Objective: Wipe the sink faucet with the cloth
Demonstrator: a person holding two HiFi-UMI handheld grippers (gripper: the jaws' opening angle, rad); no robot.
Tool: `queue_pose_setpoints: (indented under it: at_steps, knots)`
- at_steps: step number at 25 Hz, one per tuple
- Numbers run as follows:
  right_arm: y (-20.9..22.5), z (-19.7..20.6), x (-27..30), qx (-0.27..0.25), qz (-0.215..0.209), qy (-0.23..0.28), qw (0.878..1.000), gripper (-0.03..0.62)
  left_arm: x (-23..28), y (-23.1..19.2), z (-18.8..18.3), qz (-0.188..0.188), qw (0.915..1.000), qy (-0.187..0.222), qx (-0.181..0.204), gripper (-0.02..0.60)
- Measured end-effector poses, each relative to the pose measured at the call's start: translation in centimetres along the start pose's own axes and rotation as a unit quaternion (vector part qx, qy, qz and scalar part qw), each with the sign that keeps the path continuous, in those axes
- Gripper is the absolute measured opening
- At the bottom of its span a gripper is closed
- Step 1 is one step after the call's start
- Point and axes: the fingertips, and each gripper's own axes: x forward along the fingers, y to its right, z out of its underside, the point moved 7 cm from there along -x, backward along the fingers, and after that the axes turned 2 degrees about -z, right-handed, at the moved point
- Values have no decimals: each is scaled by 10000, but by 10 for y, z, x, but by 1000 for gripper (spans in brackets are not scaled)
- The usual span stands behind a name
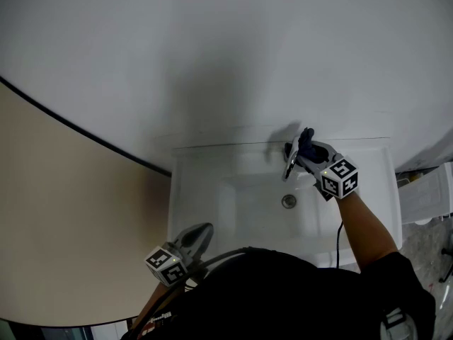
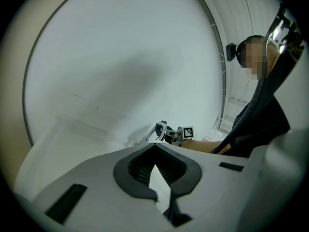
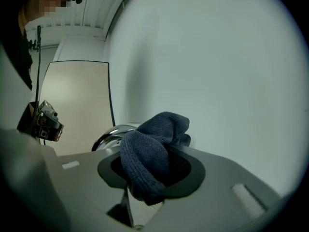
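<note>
The right gripper (image 1: pixel 303 147) pinches the dark blue cloth (image 3: pixel 153 146) against the faucet (image 1: pixel 289 167), whose chrome is mostly hidden behind it. The left gripper (image 1: pixel 201 234), pressed together and empty, hovers at the sink's (image 1: pixel 212 186) near left corner.

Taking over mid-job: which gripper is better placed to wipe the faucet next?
Right. The right gripper holds the cloth at the faucet; the left gripper is shut, empty, far from it.

soft even light, broad grey shadow on wall (image 1: pixel 212 69), fisheye vignette in gripper views
</note>
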Motion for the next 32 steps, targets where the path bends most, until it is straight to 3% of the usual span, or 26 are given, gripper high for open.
queue_pose_setpoints:
  at_steps: [14, 21, 25, 27, 30, 32]
  knots:
    - [-36, 4, -21, -392, -1262, -101, 9912, 124, -1, 4, 0, 28, 10000, 3, 42, -9]
    - [-66, 13, -39, -1144, -1947, -884, 9702, 124, -2, 2, 6, 86, 9998, 111, -137, -9]
    - [-54, -27, -56, -1142, -1374, -817, 9805, 126, -7, -6, 6, 72, 9996, 151, -212, -9]
    - [-55, -59, -58, -1494, -972, -905, 9798, 126, -12, -15, 10, 106, 9996, 208, -175, -9]
    - [-67, -104, -40, -2260, -611, -1380, 9624, 127, -17, -29, 14, 167, 9992, 322, -136, -9]
    - [-78, -127, -16, -2730, -642, -1905, 9408, 127, -17, -34, 19, 188, 9990, 385, -117, -9]
